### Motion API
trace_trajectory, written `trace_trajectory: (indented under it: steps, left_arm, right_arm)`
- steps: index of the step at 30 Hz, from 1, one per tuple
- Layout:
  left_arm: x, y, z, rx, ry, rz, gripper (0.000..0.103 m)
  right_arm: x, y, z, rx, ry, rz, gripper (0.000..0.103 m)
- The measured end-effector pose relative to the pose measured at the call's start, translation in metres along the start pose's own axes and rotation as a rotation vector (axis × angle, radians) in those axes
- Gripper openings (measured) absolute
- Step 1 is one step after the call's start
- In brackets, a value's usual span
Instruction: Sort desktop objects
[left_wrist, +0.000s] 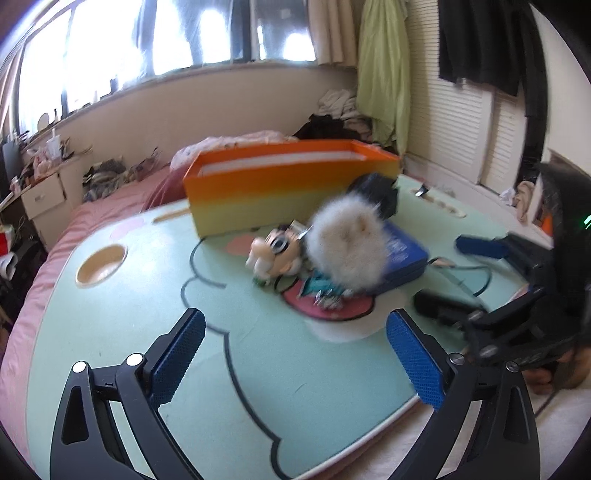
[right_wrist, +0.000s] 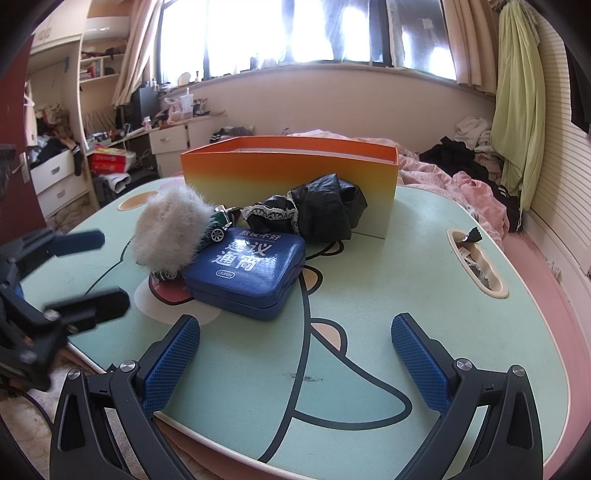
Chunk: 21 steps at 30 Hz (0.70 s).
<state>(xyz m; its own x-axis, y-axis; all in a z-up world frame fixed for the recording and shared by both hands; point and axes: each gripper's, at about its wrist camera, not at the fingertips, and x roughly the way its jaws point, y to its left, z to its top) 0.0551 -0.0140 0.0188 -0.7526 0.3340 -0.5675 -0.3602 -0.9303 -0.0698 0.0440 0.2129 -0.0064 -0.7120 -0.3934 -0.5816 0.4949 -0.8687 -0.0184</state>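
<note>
A lived-in bedroom: pink bed, hung clothes, cluttered drawers.

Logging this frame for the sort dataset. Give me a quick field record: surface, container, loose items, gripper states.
surface: mint cartoon-print table
container: orange box, open top, at the far side of the table
loose items: blue tin, white fluffy item leaning on it, black lace-trimmed fabric against the box, green toy car, cartoon figure
left gripper: fingers open, holding nothing
right gripper: fingers open, holding nothing
</note>
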Motion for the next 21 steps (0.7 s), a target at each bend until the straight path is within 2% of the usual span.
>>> trace_trajectory:
  steps: [4, 8, 10, 11, 12, 13, 14, 17, 21]
  left_arm:
    - [-0.008, -0.006, 0.02, 0.003, -0.053, -0.039, 0.096]
    - [0.003, -0.011, 0.039, 0.018, -0.062, -0.027, 0.095]
    - [0.018, -0.013, 0.046, 0.019, -0.026, -0.029, 0.075]
    - [0.028, -0.016, 0.047, 0.027, 0.009, -0.043, 0.07]
    - [0.039, -0.015, 0.049, 0.032, 0.048, -0.055, 0.058]
    - [0.044, -0.014, 0.05, 0.025, 0.062, -0.055, 0.038]
    - [0.047, -0.01, 0.05, 0.006, 0.071, -0.062, 0.034]
    - [0.033, 0.004, 0.05, -0.048, 0.029, -0.11, 0.034]
    - [-0.01, 0.025, 0.05, -0.07, -0.069, -0.073, 0.034]
  right_arm:
    - [0.0, 0.0, 0.0, 0.0, -0.001, 0.0, 0.103]
    - [0.0, 0.0, -0.001, 0.0, -0.001, 0.0, 0.103]
    - [0.0, 0.0, -0.001, 0.0, -0.001, 0.0, 0.103]
    - [0.0, 0.0, -0.001, 0.001, -0.001, 0.001, 0.103]
    - [0.0, 0.0, -0.001, 0.001, -0.001, 0.0, 0.103]
    - [0.0, 0.0, -0.001, 0.001, -0.002, 0.001, 0.103]
    - [0.0, 0.0, -0.001, 0.001, -0.002, 0.001, 0.103]
    - [0.0, -0.001, 0.0, 0.002, -0.001, 0.001, 0.103]
    - [0.001, -0.001, 0.012, 0.023, 0.016, 0.03, 0.103]
